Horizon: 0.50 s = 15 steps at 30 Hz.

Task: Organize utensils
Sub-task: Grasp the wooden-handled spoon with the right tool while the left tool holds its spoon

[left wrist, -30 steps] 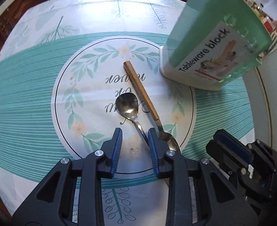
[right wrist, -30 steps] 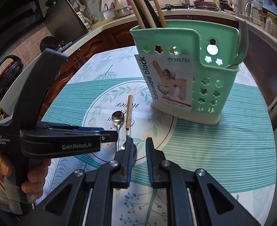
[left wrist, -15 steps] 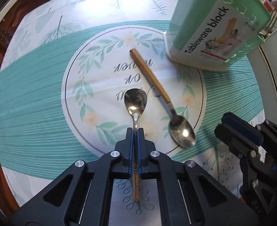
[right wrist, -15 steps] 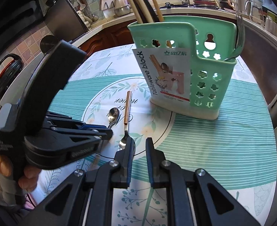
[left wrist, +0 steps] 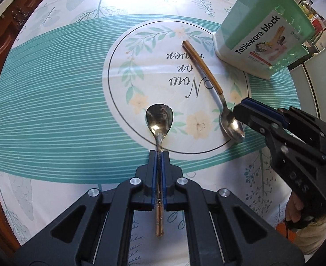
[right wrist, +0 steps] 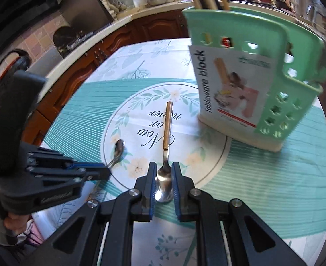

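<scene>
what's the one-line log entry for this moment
left gripper: shut on small spoon | right gripper: open around long spoon bowl | holder: upright

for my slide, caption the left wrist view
Left hand-held gripper shut on a spoon; second spoon lies beside the holder.

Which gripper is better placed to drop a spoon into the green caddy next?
Left. The left gripper is clamped on its steel spoon; the right gripper only straddles the wooden-handled spoon.

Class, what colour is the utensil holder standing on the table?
Mint green utensil holder with a whitish base; the right wrist view shows it best.
</scene>
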Motion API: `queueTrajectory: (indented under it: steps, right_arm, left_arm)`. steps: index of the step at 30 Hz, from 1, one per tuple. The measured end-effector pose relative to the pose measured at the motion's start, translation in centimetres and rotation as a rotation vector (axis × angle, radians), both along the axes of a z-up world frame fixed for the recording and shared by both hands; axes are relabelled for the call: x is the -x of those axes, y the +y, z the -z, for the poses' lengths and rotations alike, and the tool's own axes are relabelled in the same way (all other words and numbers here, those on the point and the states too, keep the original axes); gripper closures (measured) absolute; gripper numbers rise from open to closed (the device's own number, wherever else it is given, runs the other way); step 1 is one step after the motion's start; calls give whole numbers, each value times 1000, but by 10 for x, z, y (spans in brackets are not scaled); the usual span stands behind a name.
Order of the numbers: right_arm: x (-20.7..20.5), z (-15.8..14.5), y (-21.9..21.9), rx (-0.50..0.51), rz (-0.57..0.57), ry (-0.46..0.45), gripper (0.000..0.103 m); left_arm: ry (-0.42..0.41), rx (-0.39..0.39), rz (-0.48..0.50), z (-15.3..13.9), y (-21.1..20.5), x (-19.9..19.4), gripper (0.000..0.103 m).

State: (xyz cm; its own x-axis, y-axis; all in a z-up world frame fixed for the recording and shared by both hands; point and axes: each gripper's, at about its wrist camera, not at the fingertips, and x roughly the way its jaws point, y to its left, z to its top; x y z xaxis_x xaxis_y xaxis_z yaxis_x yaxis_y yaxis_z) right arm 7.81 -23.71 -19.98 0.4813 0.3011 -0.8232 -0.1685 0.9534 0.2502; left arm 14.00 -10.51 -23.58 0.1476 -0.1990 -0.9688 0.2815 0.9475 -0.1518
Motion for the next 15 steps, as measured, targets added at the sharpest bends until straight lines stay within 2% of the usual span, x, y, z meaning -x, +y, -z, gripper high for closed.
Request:
queueTrajectory:
  steps: [8,11,15]
  right_arm:
    - [-21,19,10,31,-15,76,90]
    - [-22,23,14,47,-13,88,82]
    - [-22,24,21,59,-7,110,81]
  left_arm:
    - [2,25,-35,-1,31,0,101]
    - [5,39,-48,-5,53,1,101]
    - [1,58,-62,-7,65,0,101]
